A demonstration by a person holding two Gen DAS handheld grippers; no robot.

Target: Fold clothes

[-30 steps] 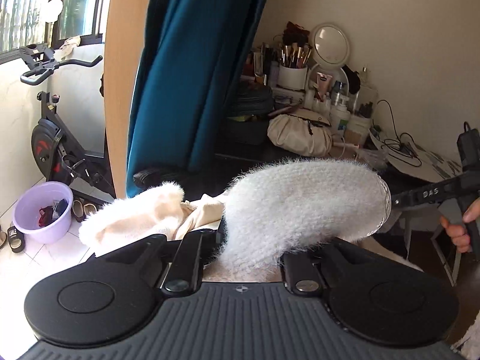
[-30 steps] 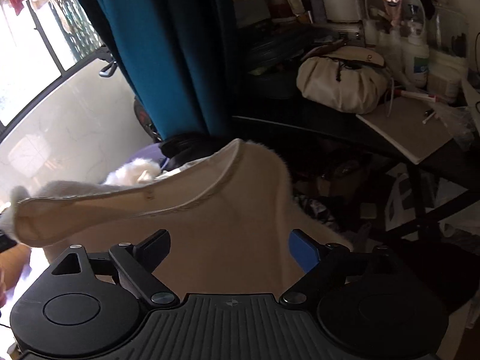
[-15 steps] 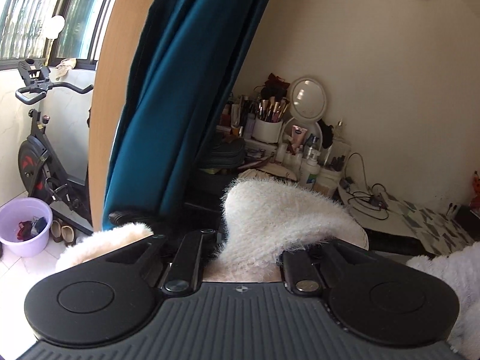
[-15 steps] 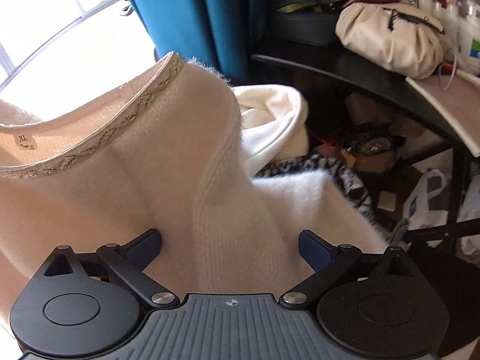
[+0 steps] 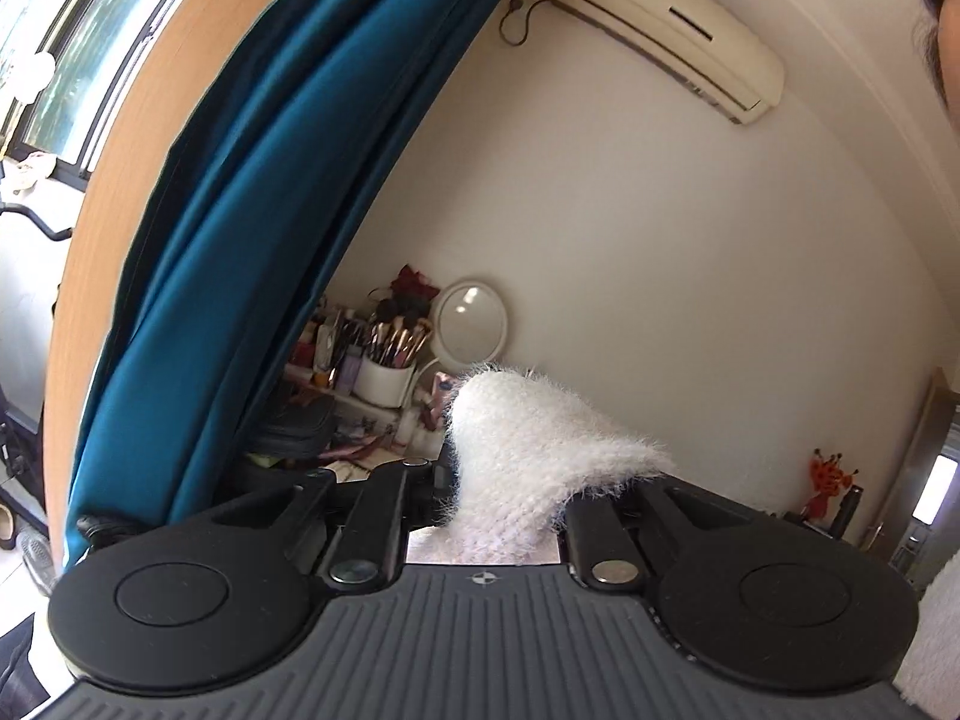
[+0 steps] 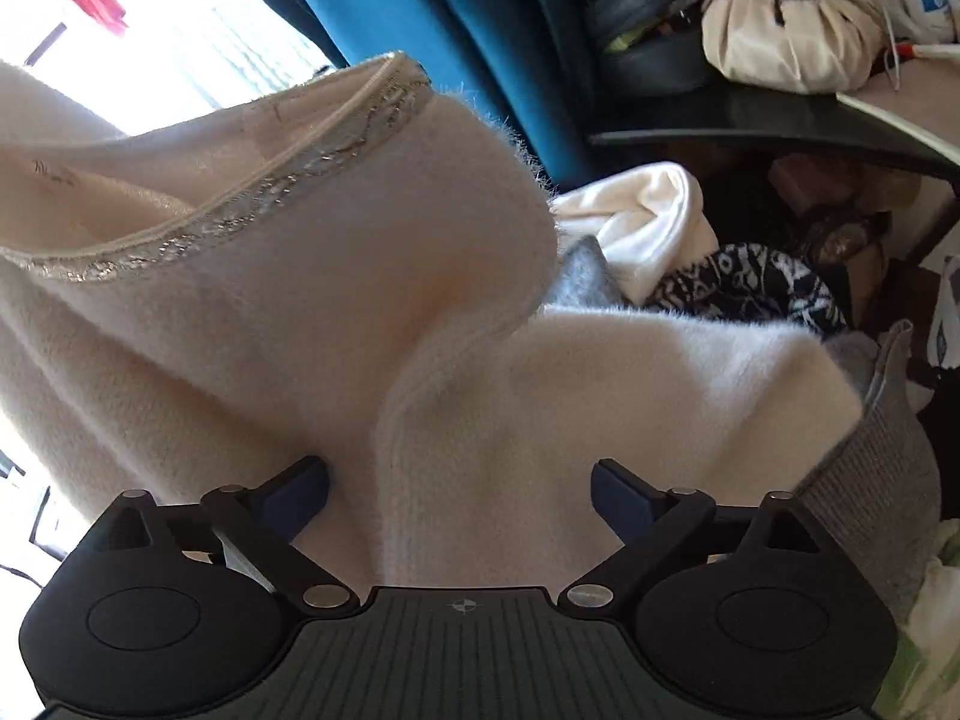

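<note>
A fluffy white sweater [image 5: 528, 438] rises between the fingers of my left gripper [image 5: 498, 480], which is shut on it; its fingertips are hidden in the pile. In the right wrist view the same cream sweater [image 6: 360, 300] fills the frame. Its silver-trimmed collar [image 6: 270, 192] is lifted at upper left. My right gripper [image 6: 459, 480] stands open, its blue fingers [image 6: 300, 486] wide apart with sweater cloth draped between them.
A grey basket [image 6: 870, 480] at the right holds a white garment [image 6: 648, 222] and a black-and-white patterned one [image 6: 750, 282]. Behind hang a teal curtain [image 5: 252, 210] and a cluttered dark desk [image 6: 750, 126] with a beige bag [image 6: 792, 42]. A person's head [image 5: 942, 0] shows at top right.
My left gripper has tilted upward with the sweater, so the wall and air conditioner now show. The right gripper has come closer to the sweater, over the clothes basket.
</note>
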